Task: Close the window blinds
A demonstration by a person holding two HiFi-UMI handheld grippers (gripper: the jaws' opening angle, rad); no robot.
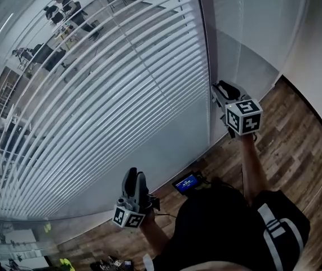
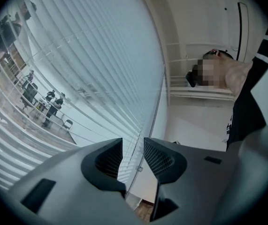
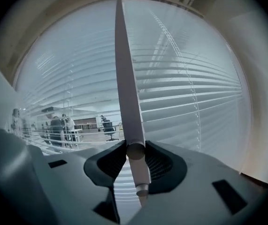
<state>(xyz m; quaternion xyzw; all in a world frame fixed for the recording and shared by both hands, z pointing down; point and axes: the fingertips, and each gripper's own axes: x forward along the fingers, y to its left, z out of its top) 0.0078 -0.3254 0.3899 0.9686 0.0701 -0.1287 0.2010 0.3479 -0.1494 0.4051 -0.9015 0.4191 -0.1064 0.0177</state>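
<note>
White horizontal blinds cover the big window, their slats tilted so the office behind shows through. My right gripper is raised to the blinds' right edge, by the window frame. In the right gripper view it is shut on the pale tilt wand, which hangs straight down between the jaws in front of the slats. My left gripper is held low, near the bottom of the blinds. It holds nothing, its jaws a narrow gap apart, with the slats beyond.
A grey window frame post separates the blinds from a glass panel at the right. Wooden floor runs along the window. A small device with a blue screen lies near the base. The person's dark clothing fills the lower middle.
</note>
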